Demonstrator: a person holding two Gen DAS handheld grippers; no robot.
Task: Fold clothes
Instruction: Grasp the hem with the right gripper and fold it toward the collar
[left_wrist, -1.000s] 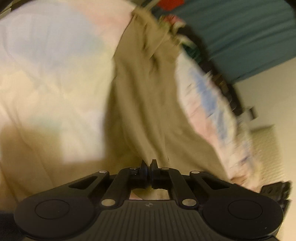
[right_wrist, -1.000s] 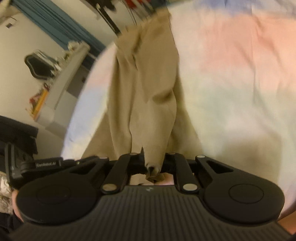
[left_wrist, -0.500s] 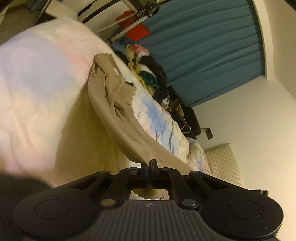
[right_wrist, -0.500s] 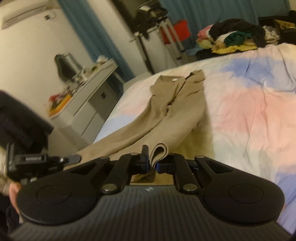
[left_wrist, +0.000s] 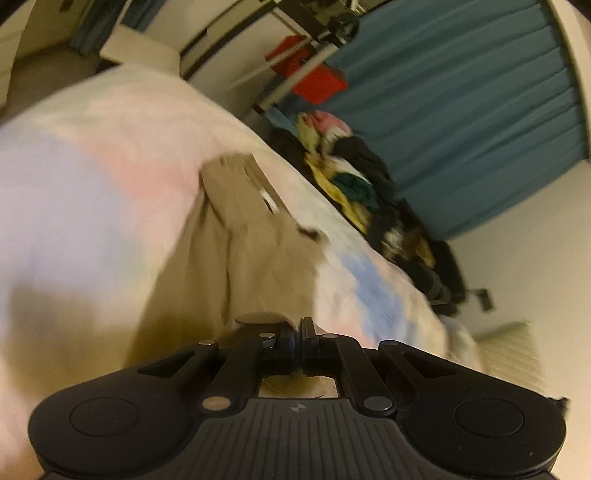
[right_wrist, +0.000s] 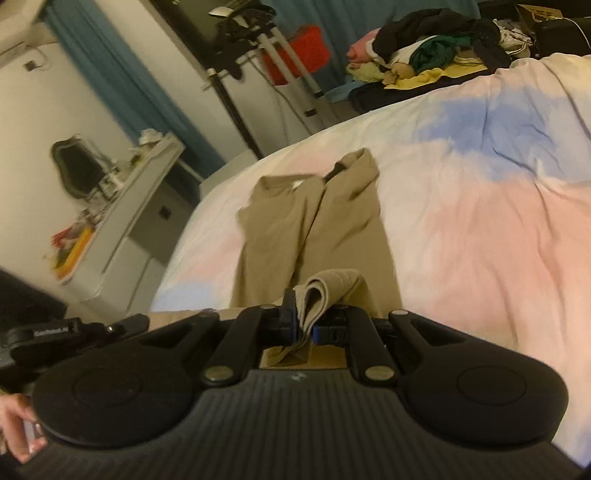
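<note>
Bed edges: the bed, under a pastel pink, blue and white cover, ends at a near-left edge just beside the trousers; a white dresser stands beyond that edge.
Open room: broad bare cover lies to the right of the trousers in the right wrist view.
Far side: a heap of clothes sits past the bed, before blue curtains.
Trousers: tan trousers lie lengthwise on the bed, legs side by side, waistband at the far end, cloth creased.
Right tool: right tool clamps a folded hem of the trousers.
Left tool: left tool is pinched closed on thin trouser cloth; view blurred.
</note>
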